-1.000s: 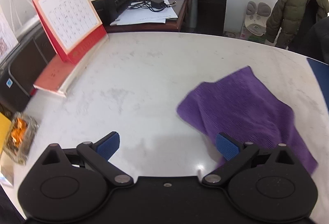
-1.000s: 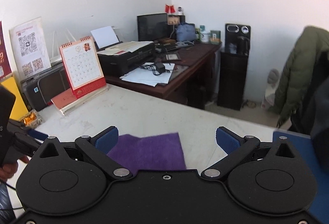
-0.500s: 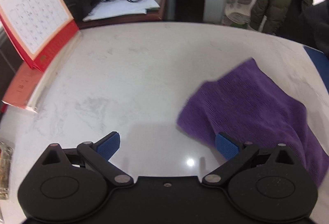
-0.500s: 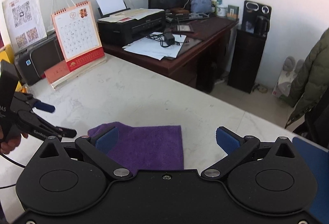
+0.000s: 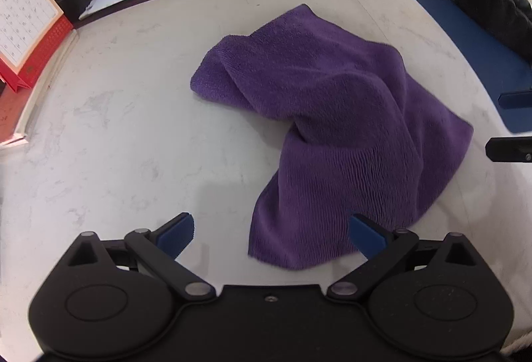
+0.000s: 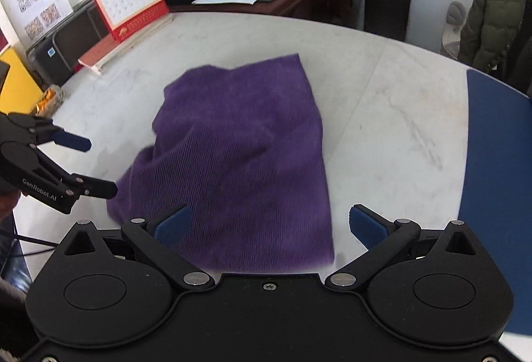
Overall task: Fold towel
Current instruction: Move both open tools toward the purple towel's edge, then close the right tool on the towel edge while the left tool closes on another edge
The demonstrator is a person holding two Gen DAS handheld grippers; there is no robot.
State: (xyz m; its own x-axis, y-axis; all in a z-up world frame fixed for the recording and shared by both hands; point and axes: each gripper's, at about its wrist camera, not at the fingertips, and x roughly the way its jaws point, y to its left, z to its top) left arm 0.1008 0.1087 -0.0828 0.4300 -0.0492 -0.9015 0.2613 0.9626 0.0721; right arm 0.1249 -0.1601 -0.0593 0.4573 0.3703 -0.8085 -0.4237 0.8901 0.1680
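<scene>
Left claw hangs low over the near side of the white counter, jaws spread wide and gripping nothing. The purple towel lies rumpled mid-counter, a bulge through its middle, one corner rolled under toward the far left edge, its near hem lying between the blue pads. Best play here, I'd say: drop onto that near corner, pinch only the top layer, and pull out the ridge before any fold goes in.

Over to the right claw, also wide open and empty, hovering above the towel's near edge. It wants the matching near corner so both lift together and level.

Against a second ago: both claws have come forward and tipped down over the cloth, which sat off to one side of each view then. The towel looked flatter then; now it is bunched. The left claw now shows in the right view.
</scene>
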